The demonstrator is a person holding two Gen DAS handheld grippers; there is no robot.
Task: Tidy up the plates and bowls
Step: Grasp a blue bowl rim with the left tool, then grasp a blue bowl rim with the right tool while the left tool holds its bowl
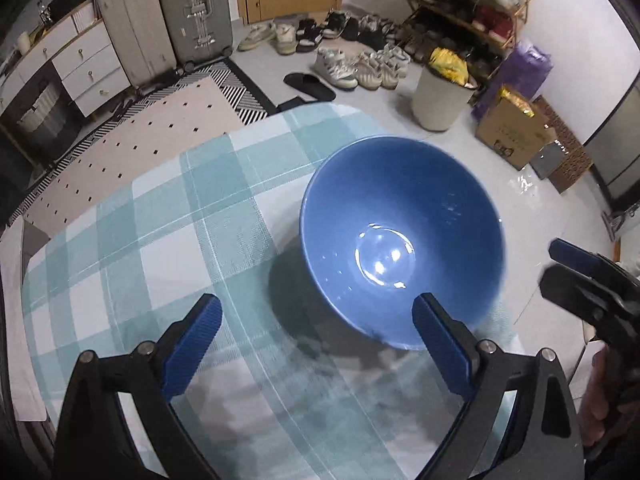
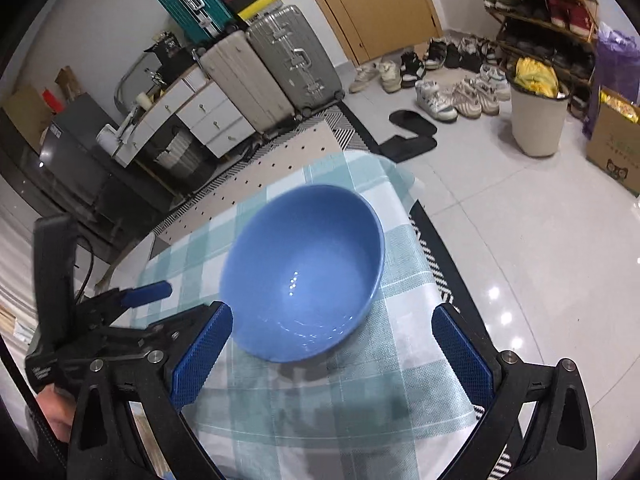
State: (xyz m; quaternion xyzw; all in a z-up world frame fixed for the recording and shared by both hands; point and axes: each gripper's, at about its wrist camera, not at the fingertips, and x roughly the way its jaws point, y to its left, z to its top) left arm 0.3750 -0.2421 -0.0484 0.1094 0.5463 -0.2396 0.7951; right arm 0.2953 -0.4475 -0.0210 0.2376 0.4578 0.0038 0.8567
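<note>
- A lived-in room here: pale tiled floor (image 2: 520, 220), a wooden door (image 2: 372, 4) at the far wall, and a patterned rug (image 1: 132, 152) running under the table.
- The table (image 1: 132, 240) fills the near ground, dressed in a teal-and-white checked cloth.
- Far left, two tall suitcases (image 2: 276, 68) stand side by side against a white chest of drawers (image 1: 88, 68); a teal case sits higher behind them.
- Far right, a shoe rack (image 1: 472, 12) packed with pairs, more shoes (image 1: 352, 64) scattered on the floor before it.
- A pale bin (image 2: 538, 120) with something yellow on top, a cardboard box (image 1: 516, 132) just beside it.
- Now the blue bowl (image 1: 400, 240): it's toward the table's right edge, mouth tipped toward the cameras, slightly blurred, with a dark shadow under it.
- Left gripper (image 1: 316, 348): blue pads spread wide, its right pad just at the bowl's near rim, gripping nothing.
- Right gripper (image 2: 332, 352): also wide apart, the bowl sitting just beyond the gap, near the left pad.
</note>
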